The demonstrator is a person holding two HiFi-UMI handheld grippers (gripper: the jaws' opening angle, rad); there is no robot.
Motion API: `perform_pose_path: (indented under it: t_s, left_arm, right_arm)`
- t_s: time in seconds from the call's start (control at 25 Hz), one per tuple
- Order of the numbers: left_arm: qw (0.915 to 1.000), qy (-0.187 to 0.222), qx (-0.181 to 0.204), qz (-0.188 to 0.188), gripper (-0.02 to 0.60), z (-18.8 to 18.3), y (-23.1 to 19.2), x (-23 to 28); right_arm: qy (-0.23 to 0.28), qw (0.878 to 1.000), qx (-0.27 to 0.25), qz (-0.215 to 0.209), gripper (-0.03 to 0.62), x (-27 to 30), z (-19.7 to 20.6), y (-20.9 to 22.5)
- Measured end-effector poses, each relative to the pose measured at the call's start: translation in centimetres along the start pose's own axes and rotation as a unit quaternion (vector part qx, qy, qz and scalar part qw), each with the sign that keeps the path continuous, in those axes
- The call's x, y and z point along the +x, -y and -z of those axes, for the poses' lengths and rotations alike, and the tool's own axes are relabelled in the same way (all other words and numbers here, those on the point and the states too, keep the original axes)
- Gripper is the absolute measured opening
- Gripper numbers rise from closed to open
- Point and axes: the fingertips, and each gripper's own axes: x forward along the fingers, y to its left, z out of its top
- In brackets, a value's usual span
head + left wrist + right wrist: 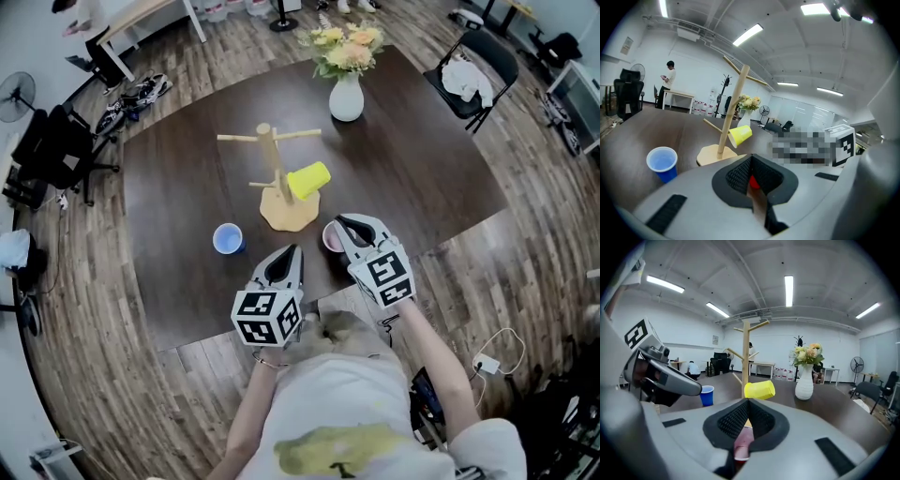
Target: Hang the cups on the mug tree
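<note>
Left hand-held gripper [292, 255] sits closest, clenched on nothing. Right hand-held gripper [339, 224] beside it is clenched on the rim of the pink cup [329, 240], near the mug tree's base. On the dark surface [412, 169], the mug tree [272, 169] stands mid-way, with the yellow cup [308, 180] hanging on a lower peg. The blue cup [228, 238] stands upright to its left.

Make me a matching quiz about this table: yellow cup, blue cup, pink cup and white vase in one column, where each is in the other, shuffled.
1 yellow cup
2 blue cup
3 pink cup
4 white vase

A holds flowers
B gripped by the right gripper
C hung on the mug tree
D stands left of the tree's base

Pairs: 1-C, 2-D, 3-B, 4-A
</note>
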Motion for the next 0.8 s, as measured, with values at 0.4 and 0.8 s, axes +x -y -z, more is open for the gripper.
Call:
perform_pose_path:
  t_s: [0.4, 0.8]
  left_arm:
    - [0.9992, -0.021, 0.008, 0.033, 0.015, 1.8, 0.6, -1.4]
    - [0.9974, -0.038, 0.011, 0.06, 0.015, 4.0, 0.6, -3.4]
  right_arm:
    - [-0.007, 0.998, 0.049, 0.049, 0.02, -3.1, 2.3, -1.2]
    - [0.0, 0.992, 0.09, 0.087, 0.021, -5.3, 4.6, -2.8]
